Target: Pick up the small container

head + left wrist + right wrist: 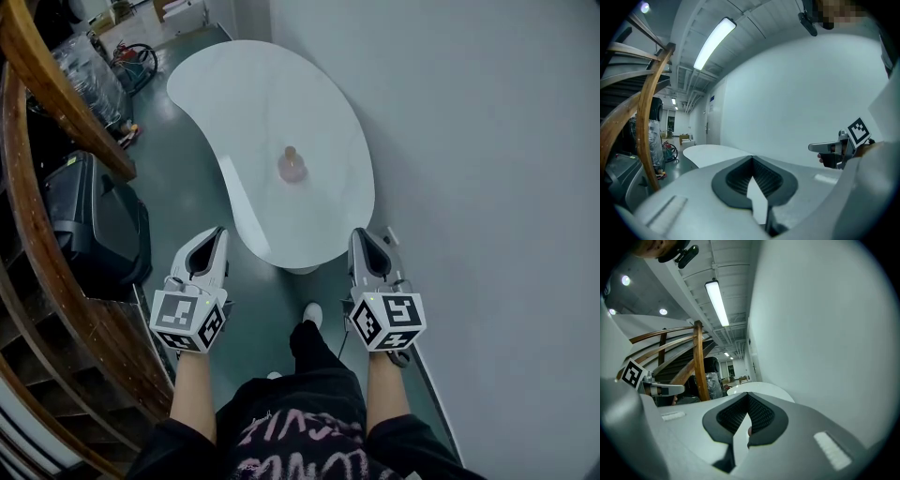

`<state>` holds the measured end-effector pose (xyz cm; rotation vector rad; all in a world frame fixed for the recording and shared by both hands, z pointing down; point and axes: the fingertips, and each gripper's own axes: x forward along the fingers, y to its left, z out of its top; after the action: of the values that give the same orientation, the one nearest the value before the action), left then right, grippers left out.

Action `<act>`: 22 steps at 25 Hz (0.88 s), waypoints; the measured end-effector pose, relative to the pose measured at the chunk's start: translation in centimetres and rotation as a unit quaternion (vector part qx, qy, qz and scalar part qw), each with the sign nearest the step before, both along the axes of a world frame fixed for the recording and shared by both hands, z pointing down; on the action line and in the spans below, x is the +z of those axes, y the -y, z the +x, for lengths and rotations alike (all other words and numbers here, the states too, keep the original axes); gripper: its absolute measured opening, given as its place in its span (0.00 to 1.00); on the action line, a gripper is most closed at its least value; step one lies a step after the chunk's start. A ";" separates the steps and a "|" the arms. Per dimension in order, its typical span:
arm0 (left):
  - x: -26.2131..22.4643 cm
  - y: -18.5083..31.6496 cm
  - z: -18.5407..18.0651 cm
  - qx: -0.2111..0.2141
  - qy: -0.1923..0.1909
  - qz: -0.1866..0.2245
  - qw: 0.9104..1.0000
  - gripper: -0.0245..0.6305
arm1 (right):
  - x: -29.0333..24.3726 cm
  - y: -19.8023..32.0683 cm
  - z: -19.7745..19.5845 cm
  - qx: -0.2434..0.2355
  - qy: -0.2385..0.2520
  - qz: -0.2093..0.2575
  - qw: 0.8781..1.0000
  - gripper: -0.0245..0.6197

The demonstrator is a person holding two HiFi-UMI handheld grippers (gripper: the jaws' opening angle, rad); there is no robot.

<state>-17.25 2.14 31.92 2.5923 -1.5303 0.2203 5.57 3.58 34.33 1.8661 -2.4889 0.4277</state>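
Grasping has not begun. The small container [292,166] stands upright near the middle of the white table [253,94], untouched and well apart from both grippers. The left gripper [214,236] hangs over the floor just off the table's near left edge. Its own view shows the jaws pressed together at the tips with nothing between them. The right gripper [362,236] hovers at the near right edge, its jaws likewise closed on nothing. No step of the pick-up is complete. Remaining steps, as judged: carry one gripper forward over the table, spread its jaws, bracket the container, close on it, then lift it clear.
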 end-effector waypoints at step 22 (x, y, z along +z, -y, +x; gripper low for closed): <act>0.7 8.9 4.7 -0.007 0.027 -0.017 0.999 0.04 | 1.3 9.5 3.4 -0.027 0.009 -0.016 0.999 0.07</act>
<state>-12.60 -6.77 32.63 2.5691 -1.5485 0.3133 8.98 -5.93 35.62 1.7881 -2.5222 0.4821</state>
